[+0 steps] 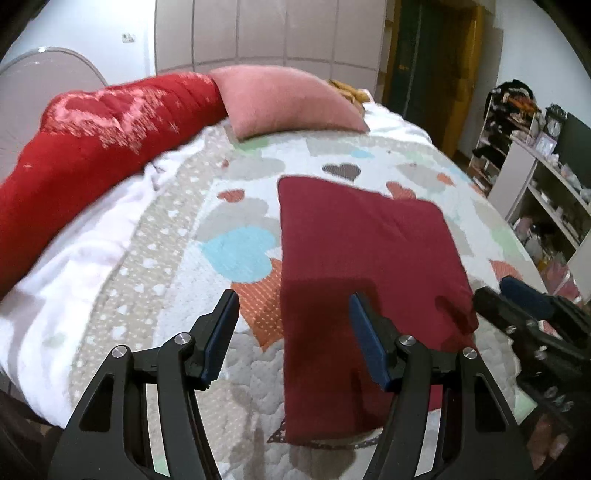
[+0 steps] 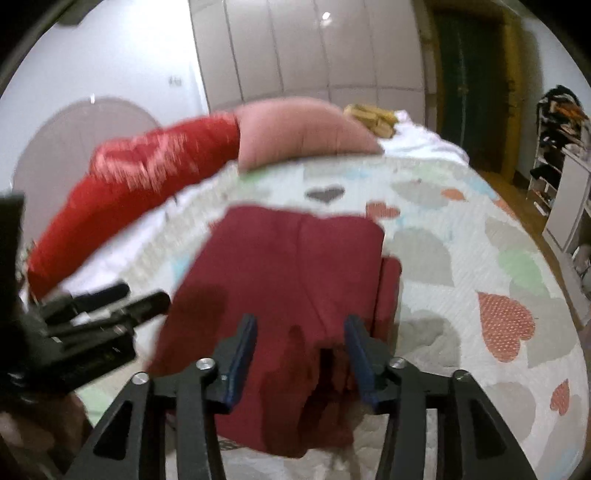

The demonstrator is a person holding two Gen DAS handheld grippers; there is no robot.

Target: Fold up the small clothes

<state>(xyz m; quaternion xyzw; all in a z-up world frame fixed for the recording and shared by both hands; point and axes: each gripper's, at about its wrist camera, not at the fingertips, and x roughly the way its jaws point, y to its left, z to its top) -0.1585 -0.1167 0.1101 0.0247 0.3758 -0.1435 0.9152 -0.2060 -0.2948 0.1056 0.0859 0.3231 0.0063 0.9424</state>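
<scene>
A dark red garment [image 1: 365,266] lies folded into a rectangle on the heart-patterned quilt [image 1: 236,251]. It also shows in the right wrist view [image 2: 295,280], blurred, with a thicker folded edge on its right side. My left gripper [image 1: 293,295] is open and empty, held above the garment's near left edge. My right gripper [image 2: 301,321] is open and empty, held above the garment's near end. The right gripper shows at the right edge of the left wrist view [image 1: 532,314]. The left gripper shows at the left of the right wrist view [image 2: 96,317].
A red patterned bolster [image 1: 92,147] and a pink pillow [image 1: 288,99] lie at the head of the bed. A yellow item [image 2: 373,114] lies behind the pillow. Shelves [image 1: 546,177] with clutter stand beyond the bed's right edge. A wardrobe [image 1: 266,29] stands behind.
</scene>
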